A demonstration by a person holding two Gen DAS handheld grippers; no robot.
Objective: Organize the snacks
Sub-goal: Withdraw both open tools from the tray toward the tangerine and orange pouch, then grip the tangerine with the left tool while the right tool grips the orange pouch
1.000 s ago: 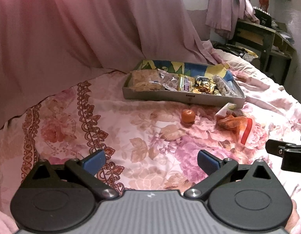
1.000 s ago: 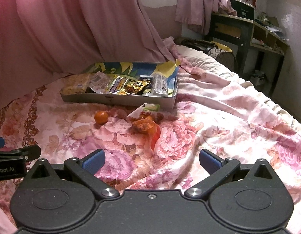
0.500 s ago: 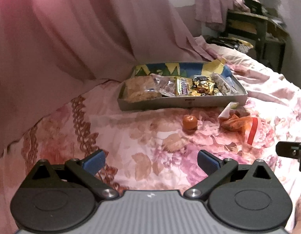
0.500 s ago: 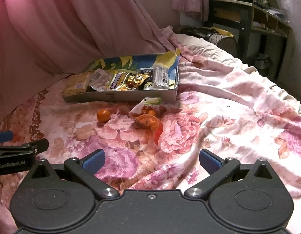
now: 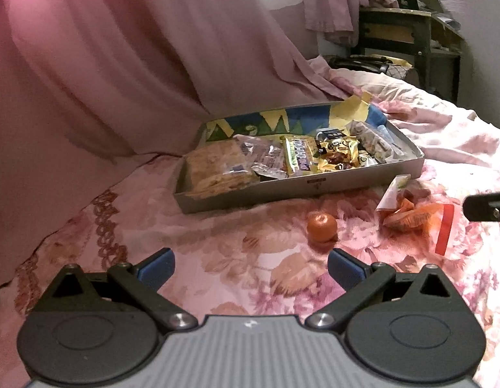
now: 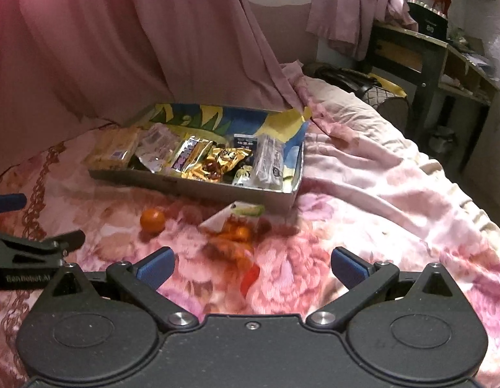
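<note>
A grey tray (image 5: 282, 192) (image 6: 198, 190) full of wrapped snacks lies on the floral bedspread. A loose small orange (image 5: 321, 227) (image 6: 152, 220) sits in front of it. Beside it lies an orange net bag (image 5: 411, 215) (image 6: 233, 236) of small oranges with a white label and a red tag. My left gripper (image 5: 251, 266) is open and empty, just short of the loose orange. My right gripper (image 6: 251, 266) is open and empty, just short of the net bag. Each gripper's tip shows at the edge of the other's view.
A pink curtain (image 5: 120, 64) hangs behind the tray. A dark wooden desk (image 6: 444, 64) stands at the far right beyond the bed. The bedspread (image 6: 379, 177) is rumpled to the right of the tray.
Both grippers have moved forward toward the tray. The orange and the net bag now look larger and closer. Both stay open.
</note>
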